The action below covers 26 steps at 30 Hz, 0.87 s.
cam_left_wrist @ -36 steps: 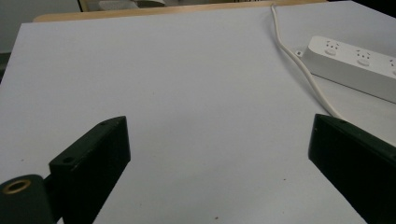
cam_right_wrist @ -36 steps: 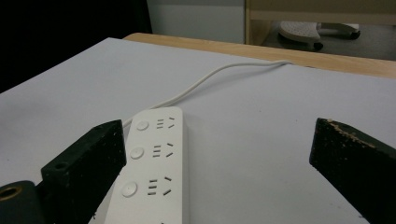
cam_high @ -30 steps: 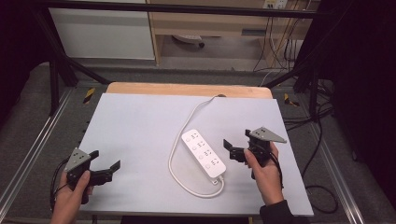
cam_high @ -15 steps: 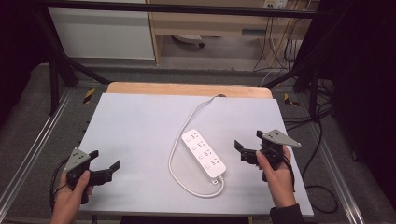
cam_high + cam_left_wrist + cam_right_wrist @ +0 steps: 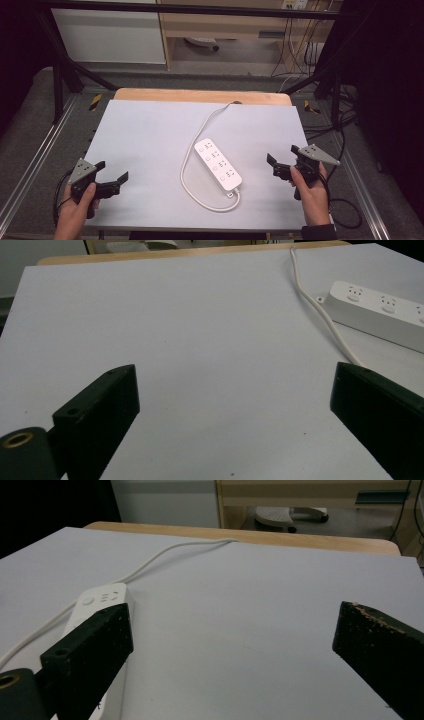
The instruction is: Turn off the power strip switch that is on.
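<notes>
From the high view, a white power strip (image 5: 218,164) lies flat near the middle of the grey table (image 5: 150,135), set on a slant, with its white cord (image 5: 192,155) looping round its near end and then running up its left side to the table's far edge. Nothing here serves as a container; the strip lies bare on the surface. The left gripper (image 5: 111,176) sits at the near left corner, held in the person's left hand (image 5: 75,207), jaws spread apart with nothing between them and aimed toward the table's middle. The right gripper (image 5: 282,159) is at the near right edge, gripped by the right hand (image 5: 311,192), jaws also spread and empty, pointing left at the strip but well apart from it.

In the left gripper view, the two black jaws stand wide apart over bare table surface. The power strip (image 5: 380,310) lies ahead at the upper right, its cord (image 5: 320,305) passing beside it.

In the right gripper view, the jaws again gape wide, holding nothing. The power strip (image 5: 97,605) lies behind the left jaw, partly hidden by it, and the cord (image 5: 165,552) curves away to the far wooden edge (image 5: 250,535).
</notes>
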{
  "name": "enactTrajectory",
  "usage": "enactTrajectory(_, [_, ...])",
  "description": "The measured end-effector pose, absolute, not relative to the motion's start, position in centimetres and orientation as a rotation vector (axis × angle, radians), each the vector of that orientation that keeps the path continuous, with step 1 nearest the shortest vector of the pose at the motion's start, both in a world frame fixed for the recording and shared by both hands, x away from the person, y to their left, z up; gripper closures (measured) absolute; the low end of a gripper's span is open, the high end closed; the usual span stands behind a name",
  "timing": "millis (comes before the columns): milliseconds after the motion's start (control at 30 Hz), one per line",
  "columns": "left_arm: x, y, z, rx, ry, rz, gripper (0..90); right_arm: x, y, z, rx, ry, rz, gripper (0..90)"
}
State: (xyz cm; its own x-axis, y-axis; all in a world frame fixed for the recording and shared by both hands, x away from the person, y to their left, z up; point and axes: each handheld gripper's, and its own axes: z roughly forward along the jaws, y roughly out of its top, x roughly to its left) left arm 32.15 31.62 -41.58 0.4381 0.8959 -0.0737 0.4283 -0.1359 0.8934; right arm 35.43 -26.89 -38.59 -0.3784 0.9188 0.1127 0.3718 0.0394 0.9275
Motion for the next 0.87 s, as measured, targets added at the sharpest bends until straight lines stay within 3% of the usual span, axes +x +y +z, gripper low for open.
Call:
enactTrajectory(400, [32.1, 31.6, -41.6, 1.744, 1.147, 0.622, 5.6, 35.3, -28.8, -41.4, 1.377, 1.769, 1.262, 4.5])
enactTrajectory(867, [32.1, 31.6, -41.5, 1.744, 1.143, 0.624, 5.6, 35.8, -26.7, -44.3, 1.367, 1.93, 1.138, 4.9])
